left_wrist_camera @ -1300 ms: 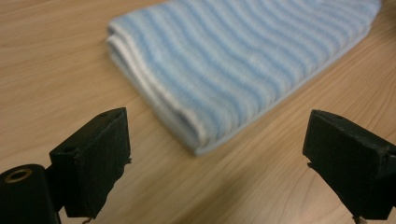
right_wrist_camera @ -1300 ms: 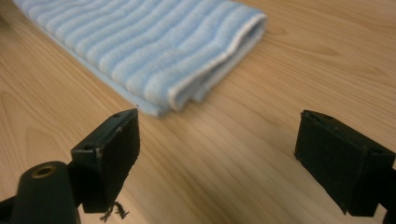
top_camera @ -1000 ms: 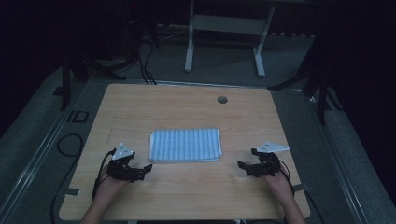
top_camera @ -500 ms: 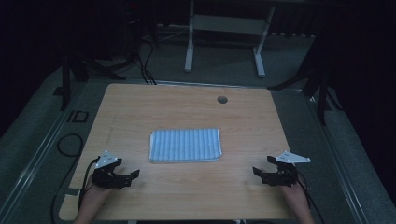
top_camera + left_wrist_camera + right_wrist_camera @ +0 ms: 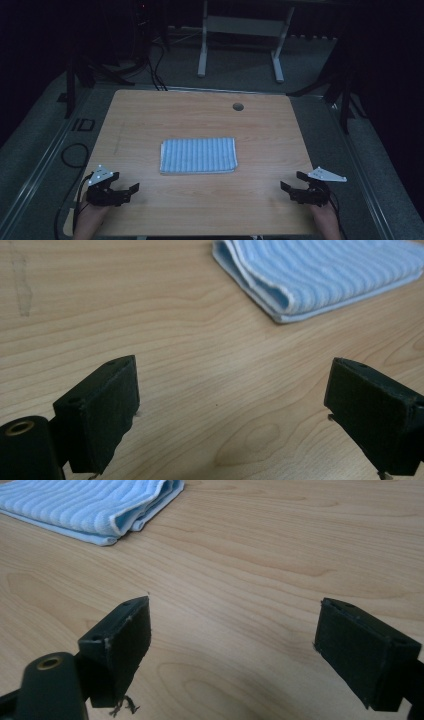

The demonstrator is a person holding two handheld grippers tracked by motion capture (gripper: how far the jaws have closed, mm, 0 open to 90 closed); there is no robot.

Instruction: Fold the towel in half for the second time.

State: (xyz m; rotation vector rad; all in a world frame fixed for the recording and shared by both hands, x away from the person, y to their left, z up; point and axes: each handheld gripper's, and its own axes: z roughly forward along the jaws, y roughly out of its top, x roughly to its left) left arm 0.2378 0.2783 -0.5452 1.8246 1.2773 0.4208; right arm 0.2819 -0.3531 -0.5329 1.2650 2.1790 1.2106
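A folded light-blue striped towel (image 5: 198, 155) lies flat in the middle of the wooden table (image 5: 200, 115). My left gripper (image 5: 131, 192) rests low at the table's front left, open, with bare wood between its jaws. In the left gripper view the towel (image 5: 320, 275) lies ahead to the upper right, its folded edge facing me. My right gripper (image 5: 291, 182) sits at the front right, also open and holding nothing. The right gripper view has the towel (image 5: 90, 507) ahead at the upper left.
A round cable hole (image 5: 238, 106) is in the table's far side. A white table frame (image 5: 240, 30) stands on the dark floor beyond. Cables (image 5: 75, 155) run along the floor at the left.
Both grippers have drawn back from the towel's sides toward the front corners of the table. The towel has stayed flat in place.
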